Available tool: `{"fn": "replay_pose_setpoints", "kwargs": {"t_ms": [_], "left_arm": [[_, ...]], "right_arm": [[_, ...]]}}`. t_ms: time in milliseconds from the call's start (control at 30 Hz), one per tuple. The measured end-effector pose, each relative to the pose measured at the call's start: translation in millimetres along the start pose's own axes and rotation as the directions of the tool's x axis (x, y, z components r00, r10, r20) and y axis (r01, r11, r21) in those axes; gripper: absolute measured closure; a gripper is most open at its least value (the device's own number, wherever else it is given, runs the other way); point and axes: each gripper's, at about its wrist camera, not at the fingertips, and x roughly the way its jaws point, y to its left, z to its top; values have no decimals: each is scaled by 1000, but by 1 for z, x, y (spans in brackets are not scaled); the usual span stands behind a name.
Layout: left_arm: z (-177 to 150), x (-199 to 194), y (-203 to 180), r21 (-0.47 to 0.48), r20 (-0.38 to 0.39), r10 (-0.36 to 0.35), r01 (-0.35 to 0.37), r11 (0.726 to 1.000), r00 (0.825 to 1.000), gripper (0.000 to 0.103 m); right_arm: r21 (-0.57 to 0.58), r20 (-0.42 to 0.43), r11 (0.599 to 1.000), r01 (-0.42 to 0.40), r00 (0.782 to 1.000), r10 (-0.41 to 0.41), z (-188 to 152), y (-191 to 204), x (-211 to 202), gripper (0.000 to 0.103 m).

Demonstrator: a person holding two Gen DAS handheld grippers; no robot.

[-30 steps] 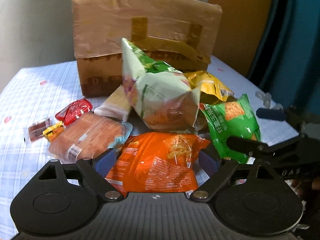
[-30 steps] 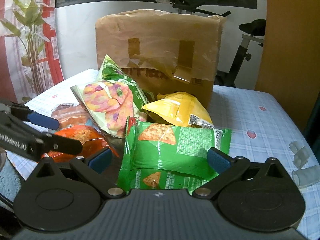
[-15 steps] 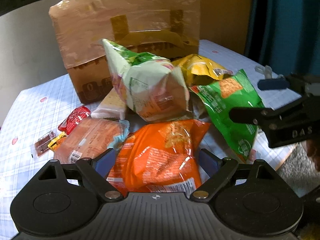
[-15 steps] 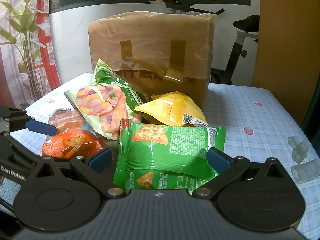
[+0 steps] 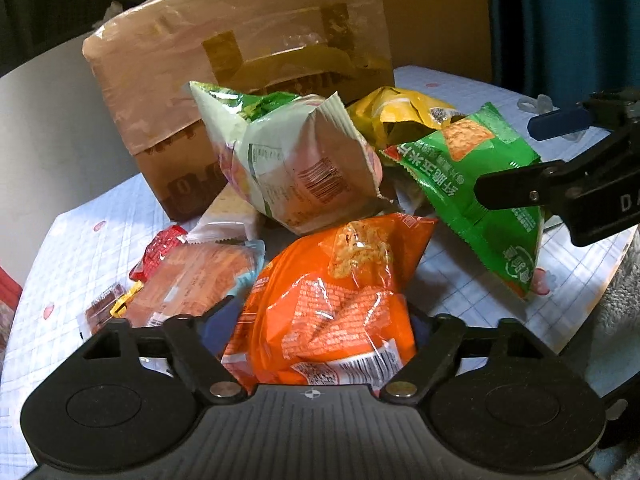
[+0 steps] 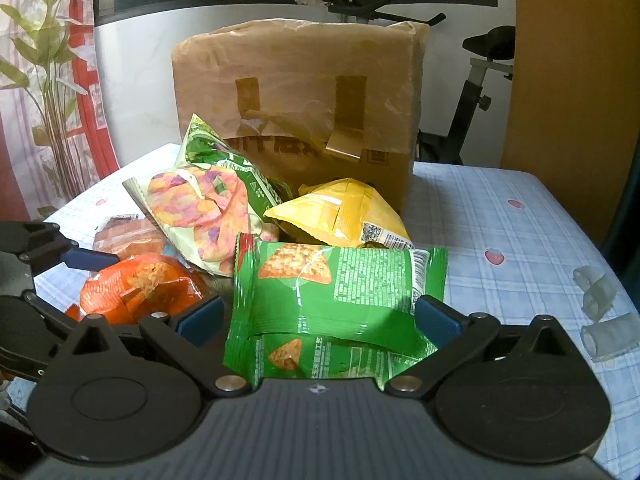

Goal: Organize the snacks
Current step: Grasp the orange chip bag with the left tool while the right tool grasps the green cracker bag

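Observation:
My left gripper (image 5: 316, 326) is shut on an orange snack bag (image 5: 336, 300), lifted and tilted off the table. My right gripper (image 6: 318, 312) is shut on a green chip bag (image 6: 340, 296), which is also raised; it also shows in the left wrist view (image 5: 476, 188). A pale bag with pink chips (image 6: 212, 208) and a yellow bag (image 6: 344, 212) lie in a pile before a taped cardboard box (image 6: 296, 120). The orange bag also shows at the left of the right wrist view (image 6: 140, 284).
A wrapped bread pack (image 5: 192, 276), a red packet (image 5: 160, 248) and small wrapped sweets (image 5: 104, 308) lie left on the checked tablecloth (image 6: 500, 220). Clear finger covers (image 6: 600, 312) lie at the right. An exercise bike (image 6: 472, 92) stands behind the table.
Both grippers closed on their bags and lifted them; the orange bag now tilts up in the left gripper and the green bag hangs in the right one. The left camera swung to the left.

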Motion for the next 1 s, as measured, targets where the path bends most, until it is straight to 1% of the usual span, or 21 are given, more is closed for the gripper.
{"fn": "replay_pose_setpoints", "kwargs": {"t_ms": [67,200,300,400,567,700,833,900,1000], "left_arm": [[0,-4,7,-32,7,-22,22,999,1000,32],[-1,-13,22,-131,40,-52,57,990,998,39],[-1,-20,33,-199,66,-71,83,976,995,39],[-3,-28,40,-253,96,-85,107,962,992,39],[-9,-34,48,-324,118,-101,135,936,988,39],[-16,-36,59,-386,157,-122,174,906,980,39],[-23,-39,69,-439,184,-132,202,875,974,39],[-27,-42,73,-454,195,-126,204,868,973,39],[-30,-44,75,-467,209,-126,212,858,970,39]], "right_arm": [[-18,-2,1000,19,1000,-19,0,2,0,0],[-72,-3,997,34,999,-35,0,10,-1,0],[-107,-17,993,40,999,-42,-1,18,2,0],[-127,-31,988,87,995,-92,-2,25,5,0],[-172,-51,975,140,987,-151,-4,35,13,0],[-226,-69,961,159,982,-178,-6,45,25,0],[-265,-52,944,195,975,-216,-8,53,39,0],[-290,-47,934,208,972,-231,-9,58,46,0],[-347,-16,904,250,962,-273,-15,67,55,0]]}}
